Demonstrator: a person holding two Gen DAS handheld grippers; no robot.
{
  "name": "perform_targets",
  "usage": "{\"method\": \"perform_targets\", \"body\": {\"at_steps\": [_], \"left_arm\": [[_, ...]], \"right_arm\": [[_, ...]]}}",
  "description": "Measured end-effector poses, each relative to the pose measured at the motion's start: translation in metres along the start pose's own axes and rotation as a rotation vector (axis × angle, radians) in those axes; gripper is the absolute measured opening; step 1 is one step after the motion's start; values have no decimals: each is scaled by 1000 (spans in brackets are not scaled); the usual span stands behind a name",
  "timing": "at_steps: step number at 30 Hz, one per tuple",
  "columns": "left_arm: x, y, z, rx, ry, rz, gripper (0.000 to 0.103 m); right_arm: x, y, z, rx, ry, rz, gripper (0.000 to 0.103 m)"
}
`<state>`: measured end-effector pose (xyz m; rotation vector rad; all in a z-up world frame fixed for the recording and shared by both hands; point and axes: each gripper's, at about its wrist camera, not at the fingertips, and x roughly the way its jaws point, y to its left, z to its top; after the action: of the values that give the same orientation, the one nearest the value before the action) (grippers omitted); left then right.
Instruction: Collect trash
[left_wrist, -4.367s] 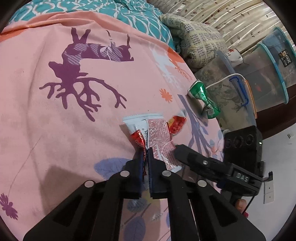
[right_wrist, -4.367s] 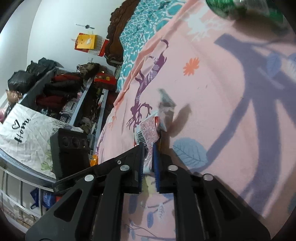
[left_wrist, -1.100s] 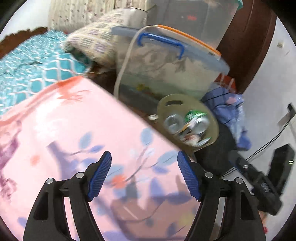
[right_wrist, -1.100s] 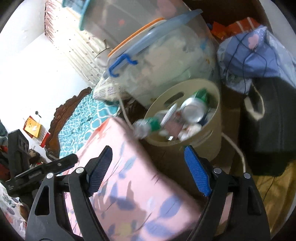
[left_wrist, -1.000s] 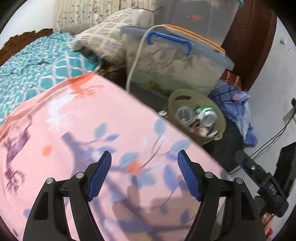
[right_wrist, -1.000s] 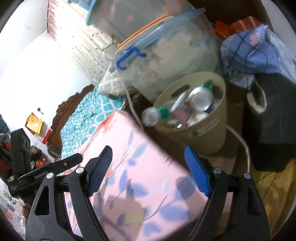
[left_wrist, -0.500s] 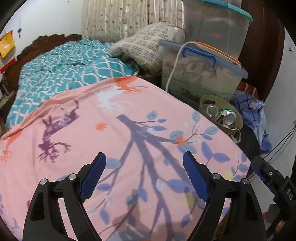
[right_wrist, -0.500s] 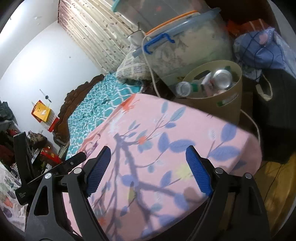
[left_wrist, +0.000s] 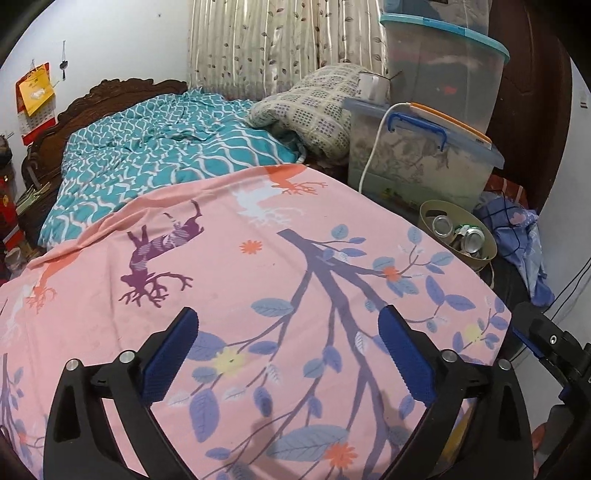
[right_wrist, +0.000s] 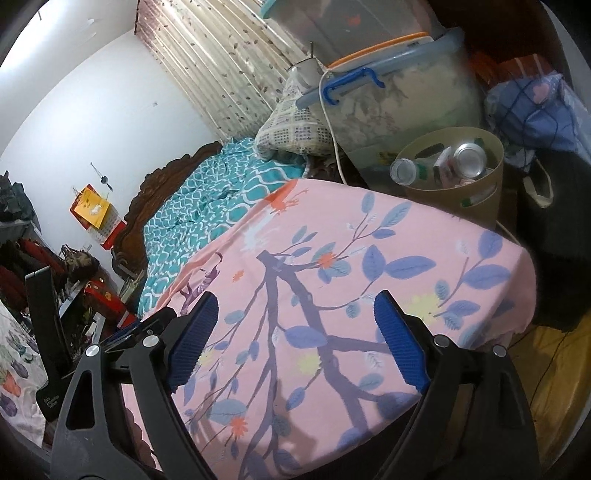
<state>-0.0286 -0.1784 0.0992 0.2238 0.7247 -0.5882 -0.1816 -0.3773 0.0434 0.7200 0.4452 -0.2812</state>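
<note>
A beige round bin (left_wrist: 487, 256) (right_wrist: 447, 201) stands on the floor past the bed's far right corner, holding crushed cans (left_wrist: 472, 238) (right_wrist: 470, 155), a plastic bottle (right_wrist: 404, 171) and wrappers. My left gripper (left_wrist: 286, 339) hovers over the pink floral sheet (left_wrist: 258, 280), its jaws opening wide with nothing between the blue pads. My right gripper (right_wrist: 293, 325) also hangs over the sheet (right_wrist: 332, 295), jaws opening and empty. No loose trash shows on the sheet. The right gripper's body (left_wrist: 554, 350) pokes in at the left wrist view's right edge.
Stacked clear storage boxes (left_wrist: 424, 155) (right_wrist: 388, 85) with a white cable stand behind the bin. A checked pillow (left_wrist: 314, 110) and teal quilt (left_wrist: 166, 155) lie toward the carved headboard. Blue clothes (left_wrist: 521, 236) and a dark bag (right_wrist: 554, 229) crowd the floor at right.
Both grippers pulled back from the bin, which now sits small and far off. More of the bed has come into view. Both pairs of jaws stand wider than before.
</note>
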Motion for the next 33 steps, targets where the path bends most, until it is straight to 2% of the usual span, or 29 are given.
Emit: {"method": "perform_targets", "body": {"at_steps": [10, 33], "left_arm": [[-5, 11, 0, -15, -5, 41, 94], [-18, 12, -1, -8, -41, 159, 94]], "right_arm": [[-3, 10, -4, -17, -20, -10, 96], [-3, 3, -8, 34, -40, -60, 99]]}}
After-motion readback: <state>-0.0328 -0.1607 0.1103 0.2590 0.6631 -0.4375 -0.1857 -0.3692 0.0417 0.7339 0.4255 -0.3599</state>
